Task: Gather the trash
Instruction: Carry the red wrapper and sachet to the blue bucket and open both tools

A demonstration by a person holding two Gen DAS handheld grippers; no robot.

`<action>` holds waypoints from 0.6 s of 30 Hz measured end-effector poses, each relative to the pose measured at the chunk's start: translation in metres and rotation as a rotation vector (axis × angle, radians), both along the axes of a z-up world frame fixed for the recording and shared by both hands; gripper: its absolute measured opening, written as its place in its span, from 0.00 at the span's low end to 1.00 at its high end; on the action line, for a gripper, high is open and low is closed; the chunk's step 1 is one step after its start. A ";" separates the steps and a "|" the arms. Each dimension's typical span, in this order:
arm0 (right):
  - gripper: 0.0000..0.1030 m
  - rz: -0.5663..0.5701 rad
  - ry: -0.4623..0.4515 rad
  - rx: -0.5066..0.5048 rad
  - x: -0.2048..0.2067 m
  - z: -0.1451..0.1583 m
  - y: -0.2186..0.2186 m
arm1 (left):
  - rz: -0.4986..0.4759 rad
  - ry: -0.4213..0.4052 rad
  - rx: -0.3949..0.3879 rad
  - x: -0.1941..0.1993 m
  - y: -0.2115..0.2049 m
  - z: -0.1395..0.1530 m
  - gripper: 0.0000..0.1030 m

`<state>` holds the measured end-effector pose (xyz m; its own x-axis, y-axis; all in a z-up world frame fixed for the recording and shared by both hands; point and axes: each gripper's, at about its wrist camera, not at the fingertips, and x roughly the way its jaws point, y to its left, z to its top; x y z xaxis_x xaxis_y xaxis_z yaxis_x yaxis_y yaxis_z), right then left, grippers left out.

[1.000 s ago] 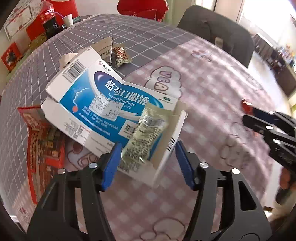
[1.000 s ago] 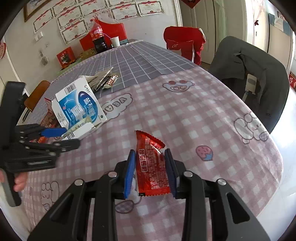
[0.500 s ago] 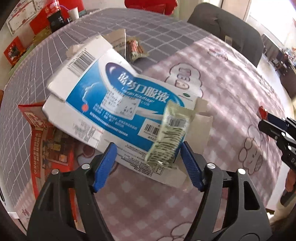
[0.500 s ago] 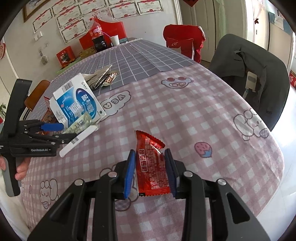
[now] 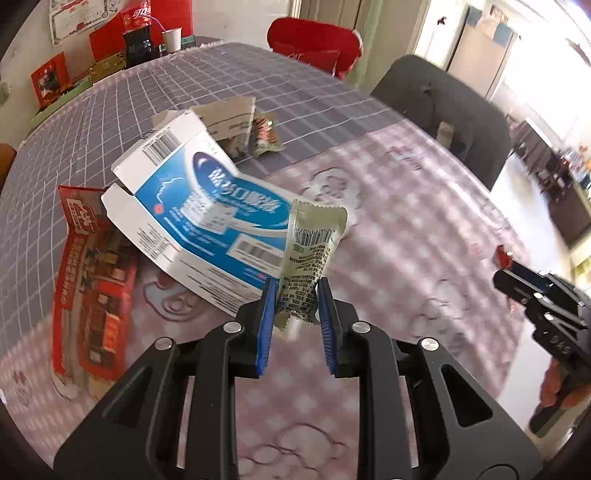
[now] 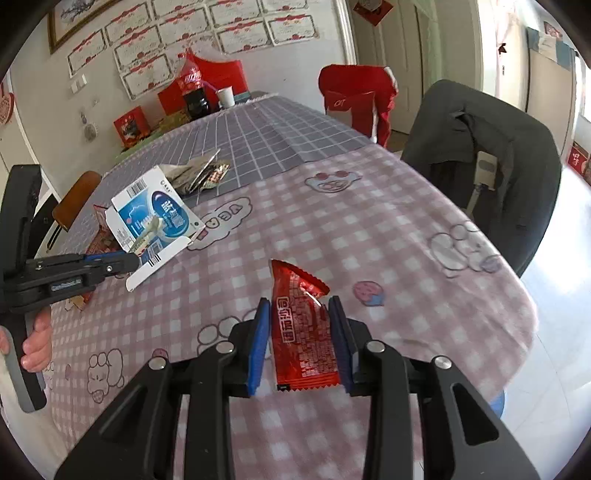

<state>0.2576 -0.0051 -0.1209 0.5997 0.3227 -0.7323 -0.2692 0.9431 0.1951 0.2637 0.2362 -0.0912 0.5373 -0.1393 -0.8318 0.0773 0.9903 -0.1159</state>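
Observation:
My left gripper point(image 5: 295, 295) is shut on a pale green snack wrapper point(image 5: 310, 254), held upright above the table; it also shows in the right wrist view point(image 6: 147, 230). Behind it lies an opened blue-and-white medicine box point(image 5: 207, 218). My right gripper point(image 6: 298, 314) is shut on a red snack wrapper point(image 6: 301, 332), held above the pink checked tablecloth point(image 6: 332, 229). The right gripper shows at the right edge of the left wrist view point(image 5: 524, 280).
A flattened red carton point(image 5: 92, 280) lies left of the box. Torn cardboard point(image 5: 229, 118) and a small foil wrapper point(image 5: 264, 136) lie farther back on the grey grid cloth. A cola bottle point(image 5: 136, 26), a cup and red boxes stand at the far end. Chairs point(image 6: 491, 155) line the right side.
My left gripper closed on the green wrapper and lifted it off the blue box, which dropped back onto the table. The right gripper kept holding the red wrapper.

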 end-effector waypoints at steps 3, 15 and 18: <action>0.31 -0.020 -0.013 0.009 -0.009 0.005 -0.015 | -0.009 -0.029 -0.002 -0.008 -0.015 0.007 0.22; 0.31 -0.156 -0.060 0.021 -0.039 0.017 -0.102 | -0.137 -0.091 -0.036 -0.024 -0.116 0.017 0.22; 0.31 -0.213 -0.070 0.019 -0.047 0.018 -0.138 | -0.191 -0.091 -0.048 -0.024 -0.149 0.015 0.23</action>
